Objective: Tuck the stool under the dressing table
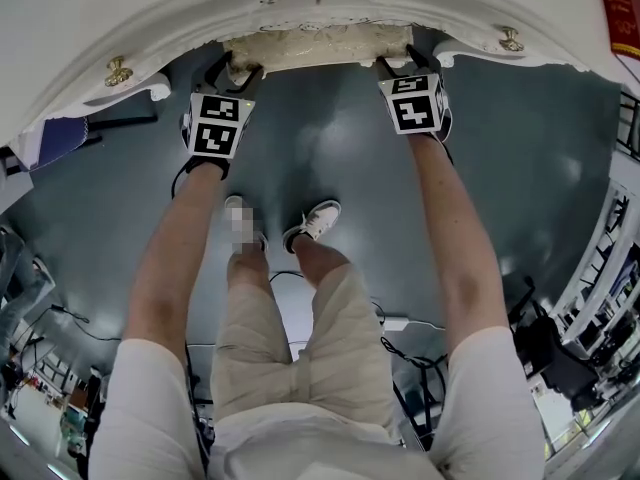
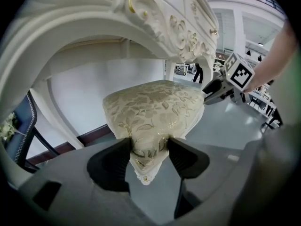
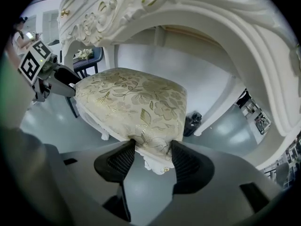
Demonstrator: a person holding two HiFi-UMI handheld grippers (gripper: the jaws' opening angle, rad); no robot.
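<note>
The stool [image 1: 318,48] sits mostly under the dressing table [image 1: 150,18], only its near edge showing. The left tongs [image 2: 148,149] and right tongs [image 3: 153,150] each clamp a near cushion corner. Likely a short push is left.

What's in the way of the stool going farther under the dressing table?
Nothing visible. The space under the arch of the dressing table, behind the stool, looks open. A small dark object sits on the floor by a table leg, off to the side.
</note>
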